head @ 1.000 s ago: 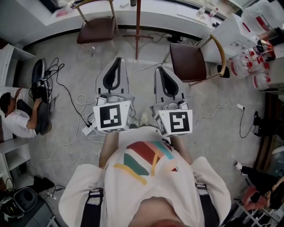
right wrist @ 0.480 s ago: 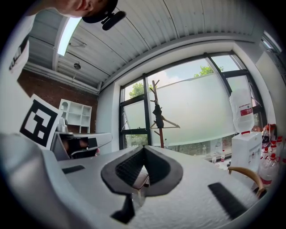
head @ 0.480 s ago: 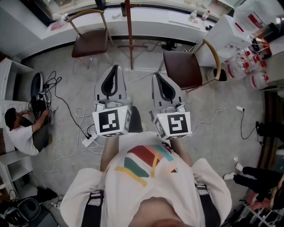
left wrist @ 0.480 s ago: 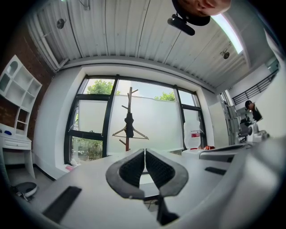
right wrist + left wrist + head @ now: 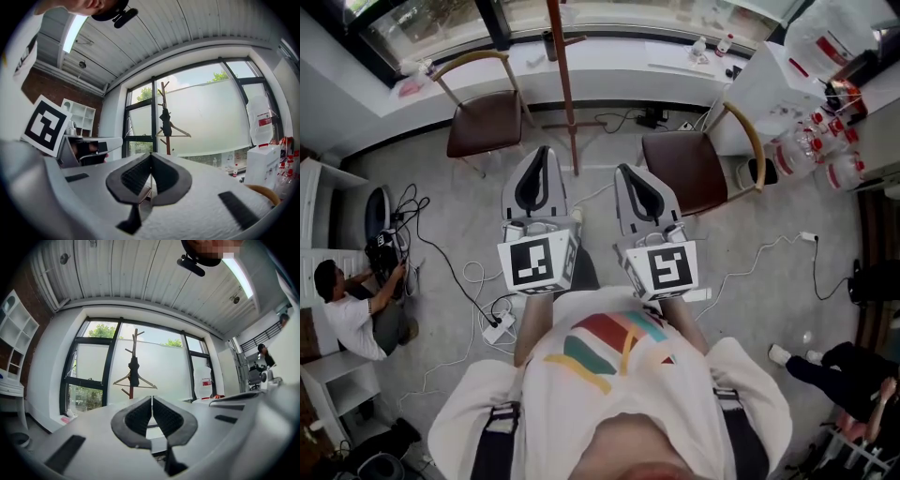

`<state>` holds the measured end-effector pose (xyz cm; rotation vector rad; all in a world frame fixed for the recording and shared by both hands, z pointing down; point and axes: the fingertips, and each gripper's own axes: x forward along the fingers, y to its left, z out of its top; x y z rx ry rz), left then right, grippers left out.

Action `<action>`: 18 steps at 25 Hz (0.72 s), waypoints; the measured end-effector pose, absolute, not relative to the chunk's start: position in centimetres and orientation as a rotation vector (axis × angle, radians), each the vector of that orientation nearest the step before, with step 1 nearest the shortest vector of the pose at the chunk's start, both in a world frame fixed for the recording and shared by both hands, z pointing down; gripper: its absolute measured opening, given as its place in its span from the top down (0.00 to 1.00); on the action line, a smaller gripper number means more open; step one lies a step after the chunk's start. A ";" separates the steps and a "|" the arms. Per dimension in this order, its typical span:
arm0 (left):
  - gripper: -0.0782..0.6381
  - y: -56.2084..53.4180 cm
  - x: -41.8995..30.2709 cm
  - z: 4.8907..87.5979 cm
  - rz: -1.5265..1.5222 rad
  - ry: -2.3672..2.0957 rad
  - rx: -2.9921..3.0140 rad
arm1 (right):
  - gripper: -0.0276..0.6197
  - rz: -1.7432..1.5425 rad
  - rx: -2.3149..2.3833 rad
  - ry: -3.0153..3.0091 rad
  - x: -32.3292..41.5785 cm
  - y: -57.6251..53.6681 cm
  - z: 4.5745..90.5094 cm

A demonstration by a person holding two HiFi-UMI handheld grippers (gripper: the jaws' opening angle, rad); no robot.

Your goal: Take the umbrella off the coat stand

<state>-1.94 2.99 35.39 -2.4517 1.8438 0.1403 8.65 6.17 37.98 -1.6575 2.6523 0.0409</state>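
Observation:
A brown wooden coat stand point(image 5: 562, 84) rises in front of the window, straight ahead of me. In the left gripper view a dark folded umbrella point(image 5: 134, 371) hangs on the coat stand point(image 5: 133, 348) above a bare clothes hanger point(image 5: 140, 379). The right gripper view shows the same umbrella point(image 5: 165, 121) a little left of the stand's post. My left gripper point(image 5: 542, 152) and right gripper point(image 5: 627, 170) are held side by side, level, pointing at the stand from some way off. Both are shut with nothing between the pads point(image 5: 140, 416).
Two chairs with brown seats flank the stand, one at the left point(image 5: 483, 131) and one at the right point(image 5: 689, 164). Cables point(image 5: 478, 281) trail over the floor. A person point(image 5: 352, 314) sits on the floor at the left. A white table point(image 5: 787, 84) with bottles stands at the right.
Both grippers have moved forward towards the coat stand, which with the chairs has slid nearer in the head view. The jaws stayed shut.

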 end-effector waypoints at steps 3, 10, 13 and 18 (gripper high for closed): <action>0.88 -0.2 -3.1 35.7 0.128 1.855 -2.451 | 0.96 0.046 -1.687 2.642 7.9 3.2 38.0; 0.88 -8.2 -5.5 34.2 0.160 1.807 -2.487 | 0.96 -0.007 -1.741 2.561 6.4 -5.0 36.3; 0.88 -11.9 -6.7 33.1 0.195 1.776 -2.507 | 0.96 0.001 -1.765 2.540 5.4 -9.1 35.4; 0.88 -17.7 -8.3 31.6 0.238 1.718 -2.529 | 0.96 0.039 -1.785 2.508 3.6 -14.9 33.7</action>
